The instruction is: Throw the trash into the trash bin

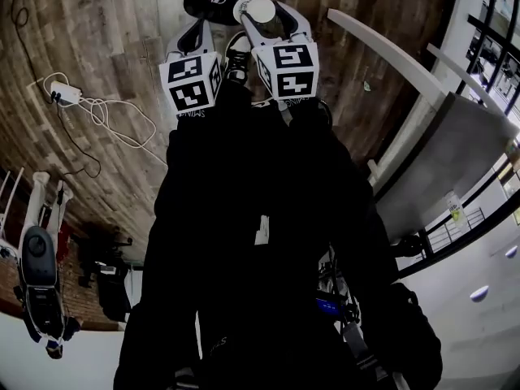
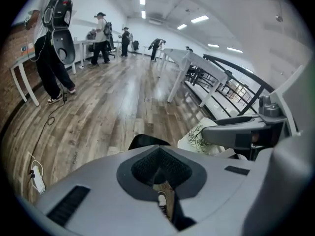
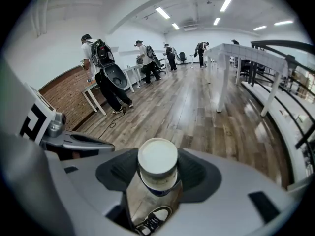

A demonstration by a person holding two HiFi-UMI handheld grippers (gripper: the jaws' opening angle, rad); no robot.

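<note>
One white-capped bottle (image 3: 157,160), probably light, stiff and slick, sits clamped in the jaws of the right claw (image 3: 157,173) just below its cap, a sound hold, while the left claw (image 2: 160,175) is closed on nothing.

Trash: a small white cylindrical container (image 3: 157,160) with a dark-blue band below its round pale end (the end facing the camera). It is clamped between the right gripper (image 3: 157,178) jaws at lower centre of the right gripper view, and at top centre in the head view.
</note>
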